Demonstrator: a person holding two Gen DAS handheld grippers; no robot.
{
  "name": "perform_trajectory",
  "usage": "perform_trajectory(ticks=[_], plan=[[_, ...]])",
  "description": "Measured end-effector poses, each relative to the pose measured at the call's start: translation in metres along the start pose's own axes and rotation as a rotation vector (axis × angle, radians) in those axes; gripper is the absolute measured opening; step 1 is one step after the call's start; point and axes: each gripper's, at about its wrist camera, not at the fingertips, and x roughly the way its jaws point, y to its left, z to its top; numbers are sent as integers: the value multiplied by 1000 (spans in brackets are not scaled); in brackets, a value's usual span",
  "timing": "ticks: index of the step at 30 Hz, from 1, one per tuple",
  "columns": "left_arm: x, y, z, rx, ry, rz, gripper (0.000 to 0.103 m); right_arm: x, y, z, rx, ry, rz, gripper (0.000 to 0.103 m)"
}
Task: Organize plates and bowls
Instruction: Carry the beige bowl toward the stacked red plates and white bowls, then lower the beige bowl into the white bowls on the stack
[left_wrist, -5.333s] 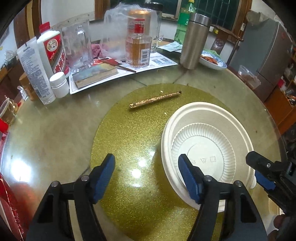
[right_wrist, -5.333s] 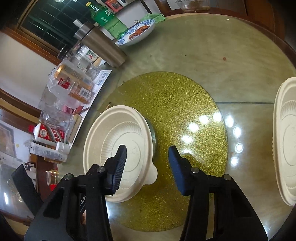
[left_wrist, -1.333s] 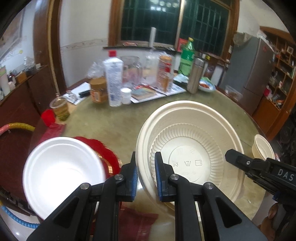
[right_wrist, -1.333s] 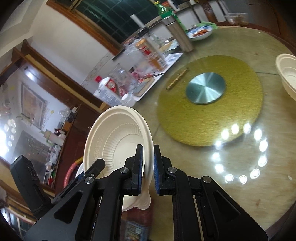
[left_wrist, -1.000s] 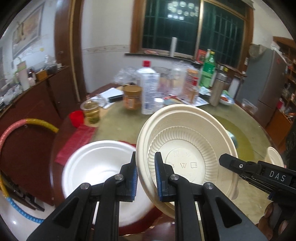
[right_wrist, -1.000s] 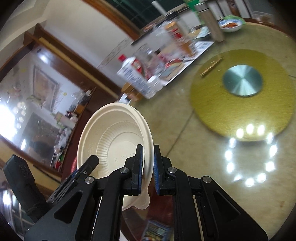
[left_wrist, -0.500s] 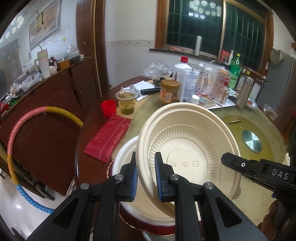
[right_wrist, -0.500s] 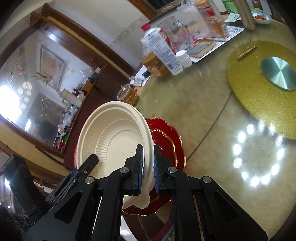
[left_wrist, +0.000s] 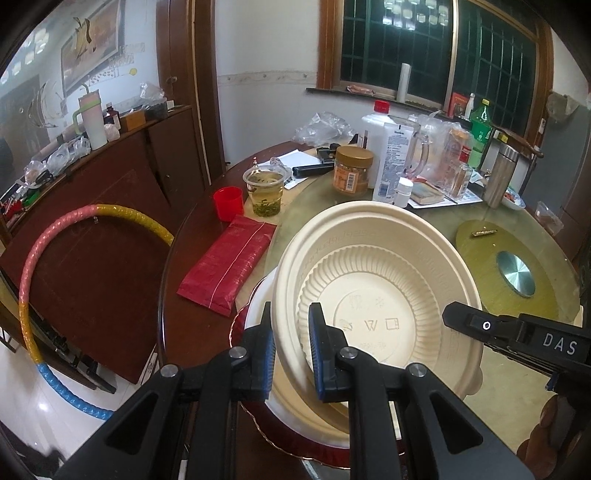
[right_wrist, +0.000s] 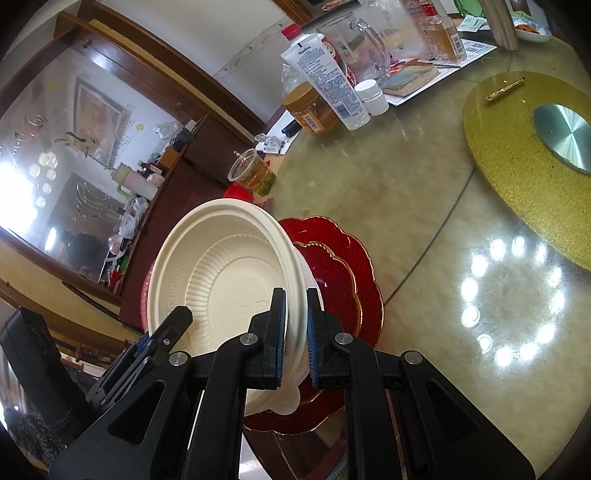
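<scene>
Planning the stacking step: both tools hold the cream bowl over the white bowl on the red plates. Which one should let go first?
Probably the right tool: it pinches the cream bowl at the higher rim, away from the white bowl. The left tool grips the low edge and can guide the nesting.

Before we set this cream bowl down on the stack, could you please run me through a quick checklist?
1. Left hand-held gripper clamped on the cream bowl rim: ok.
2. Right hand-held gripper clamped on the opposite rim: ok.
3. Bowl over the white bowl on the red plates: ok, roughly above it.
4. Bowl level for nesting: not ok, it is tilted.
5. Bowl already seated in the white bowl: cannot tell, contact is hidden.
6. Red packet and tea cup apart from the stack: ok.
</scene>
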Motion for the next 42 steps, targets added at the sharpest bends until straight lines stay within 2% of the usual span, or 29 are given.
perform_trajectory(ticks=[21,42], plan=[[9,2,-3,3,16,15,15,7,5,-1,-28,11,-31,10],[6,5,-3,-12,4,17,16,3,26,-6,-154,-26,-144,11]])
